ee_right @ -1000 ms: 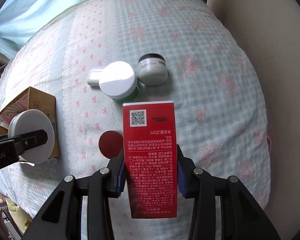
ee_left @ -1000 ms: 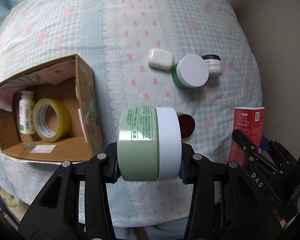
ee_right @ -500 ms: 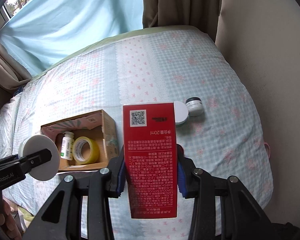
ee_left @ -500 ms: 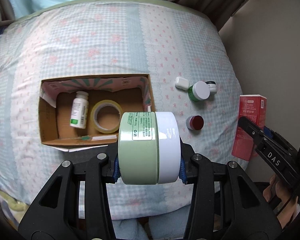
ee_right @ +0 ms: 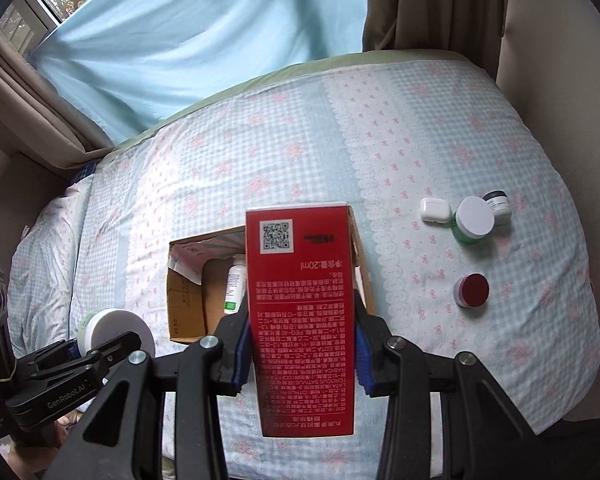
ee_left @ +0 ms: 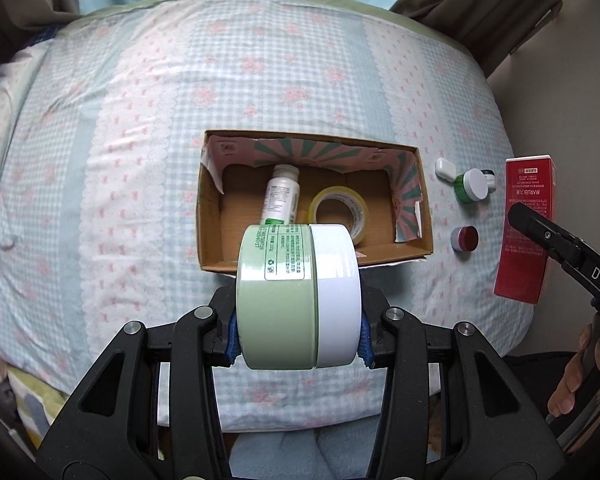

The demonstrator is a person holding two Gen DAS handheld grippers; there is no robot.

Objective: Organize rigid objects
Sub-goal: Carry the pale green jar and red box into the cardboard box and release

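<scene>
My left gripper (ee_left: pixel 298 330) is shut on a green jar with a white lid (ee_left: pixel 296 296), held on its side above the near edge of the cardboard box (ee_left: pixel 416 184). The box holds a white bottle (ee_left: pixel 281 196) and a yellow tape roll (ee_left: pixel 342 212). My right gripper (ee_right: pixel 302 358) is shut on a red carton (ee_right: pixel 302 320), held upright over the bed, in front of the box (ee_right: pixel 182 308). The left gripper and its jar (ee_right: pixel 114 330) show at the lower left of the right wrist view.
On the checked bedspread (ee_left: pixel 140 120) right of the box lie a white earbud case (ee_right: pixel 435 210), a green jar with white lid (ee_right: pixel 473 220), a small grey jar (ee_right: pixel 498 206) and a red-lidded pot (ee_right: pixel 471 290). A wall stands to the right, curtains behind.
Both grippers have risen and pulled back from the bed with their objects. The box has come to the centre of both views; the small jars have shifted to the right.
</scene>
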